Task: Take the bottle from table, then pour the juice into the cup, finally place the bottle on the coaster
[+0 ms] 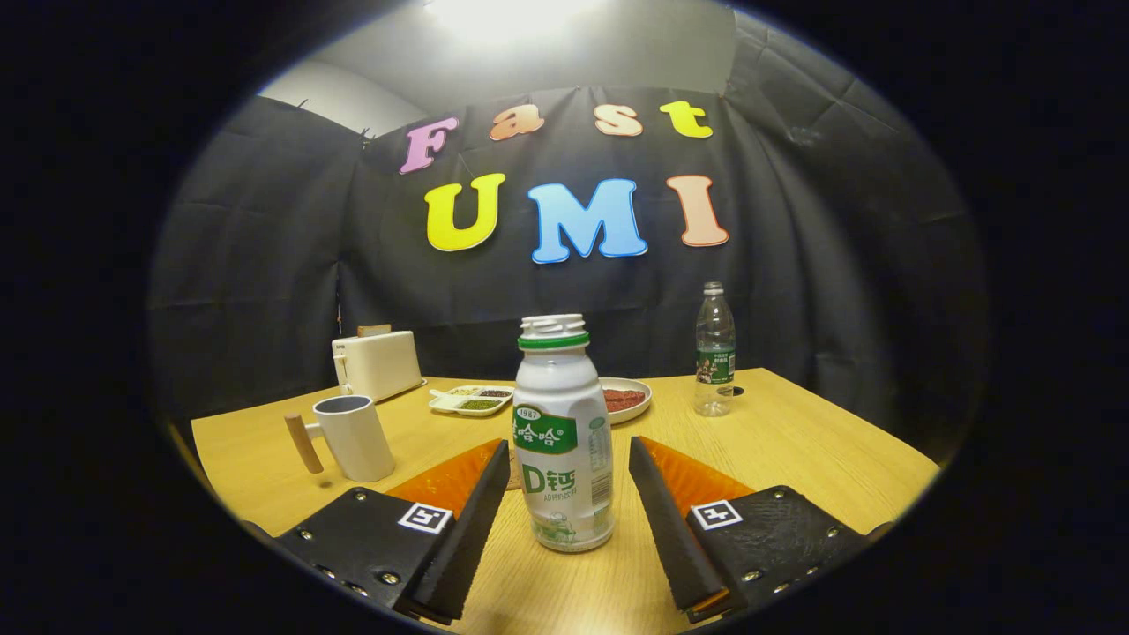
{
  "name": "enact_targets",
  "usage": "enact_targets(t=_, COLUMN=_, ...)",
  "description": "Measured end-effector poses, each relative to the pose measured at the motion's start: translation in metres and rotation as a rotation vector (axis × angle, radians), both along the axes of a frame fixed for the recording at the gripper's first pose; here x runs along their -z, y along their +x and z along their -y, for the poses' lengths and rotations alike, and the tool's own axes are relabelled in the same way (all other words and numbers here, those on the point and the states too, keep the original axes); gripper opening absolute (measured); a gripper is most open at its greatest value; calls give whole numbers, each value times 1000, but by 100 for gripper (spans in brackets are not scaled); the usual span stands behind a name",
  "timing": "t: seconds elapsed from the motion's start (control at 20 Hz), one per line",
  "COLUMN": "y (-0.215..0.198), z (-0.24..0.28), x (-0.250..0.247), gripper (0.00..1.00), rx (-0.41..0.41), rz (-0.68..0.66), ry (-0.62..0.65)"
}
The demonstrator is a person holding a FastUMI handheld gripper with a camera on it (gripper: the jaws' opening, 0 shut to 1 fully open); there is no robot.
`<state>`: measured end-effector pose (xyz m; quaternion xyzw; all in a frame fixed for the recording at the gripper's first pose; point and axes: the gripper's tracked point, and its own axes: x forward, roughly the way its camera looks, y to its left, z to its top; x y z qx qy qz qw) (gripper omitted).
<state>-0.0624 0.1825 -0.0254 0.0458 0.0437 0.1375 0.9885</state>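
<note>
The gripper [569,459] was spread wide, untouching. The white drink bottle [563,437] stood upright between its fingers; the mug [355,437] sat left of it.

Between my claw's [568,459] spread fingers, at twelve o'clock, the bottle [563,441] carries a label printed "1987" over Chinese characters and a large "D". The water bottle's [714,353] label at one o'clock is unreadable.

The wooden table [794,459] carries a white bottle [564,441] standing between the spread fingers of the gripper [569,467], a cup [353,437], toaster [377,363], tray [472,399], plate [624,399] and water bottle [714,353].
</note>
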Motion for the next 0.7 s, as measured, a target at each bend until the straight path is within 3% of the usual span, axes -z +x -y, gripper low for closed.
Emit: enact_targets(t=0.7, y=35, z=-9, x=10, gripper=83, rx=39, rz=-21, ry=13)
